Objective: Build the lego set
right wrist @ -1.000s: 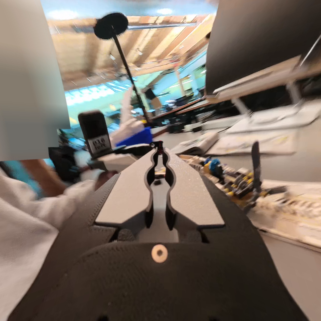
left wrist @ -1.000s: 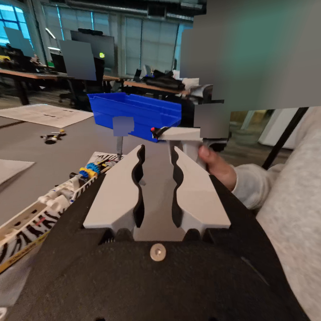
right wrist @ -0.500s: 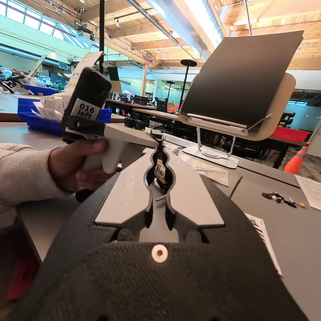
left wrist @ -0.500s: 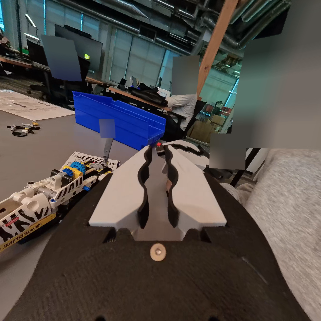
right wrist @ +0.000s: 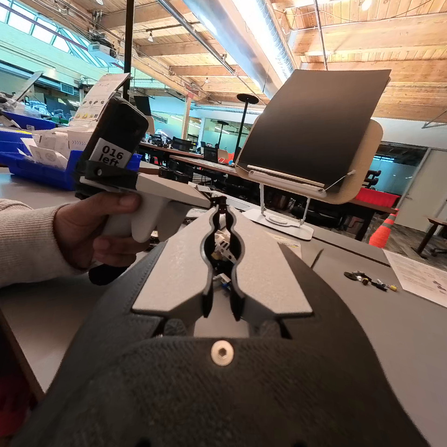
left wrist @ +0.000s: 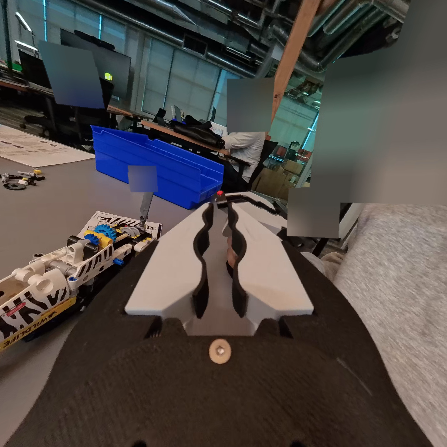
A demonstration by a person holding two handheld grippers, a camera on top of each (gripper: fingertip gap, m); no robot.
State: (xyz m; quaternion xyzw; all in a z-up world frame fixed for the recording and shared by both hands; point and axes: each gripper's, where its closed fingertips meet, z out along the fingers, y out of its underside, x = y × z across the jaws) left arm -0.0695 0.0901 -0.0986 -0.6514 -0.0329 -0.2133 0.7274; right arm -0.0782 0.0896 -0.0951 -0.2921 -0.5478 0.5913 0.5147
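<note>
A small black piece with a red pin [left wrist: 220, 196] sits between the tips of both grippers, held up in the air. My right gripper [right wrist: 220, 208] is shut on it [right wrist: 219, 202]. My left gripper [left wrist: 220, 206] has its jaws closed in around the same piece, tip to tip with the right one. A hand [right wrist: 96, 227] holds the left gripper's handle in the right wrist view. The lego model [left wrist: 60, 275], white with zebra stripes, a blue gear and an upright grey lever, lies on the table to the lower left. It also shows through the right fingers' gap [right wrist: 223, 244].
A blue bin [left wrist: 157, 169] stands behind the model. Loose small parts [left wrist: 19, 180] and an instruction sheet [left wrist: 29, 147] lie far left. In the right wrist view a black board on a stand [right wrist: 307, 135], loose parts [right wrist: 367, 281] and paper [right wrist: 423, 278] are on the table. Both grippers' tips are close together, under 4 cm apart.
My left gripper went from wide open to closed in around the black piece that the right gripper brought to its tips. The right gripper swung to face it, then steadied.
</note>
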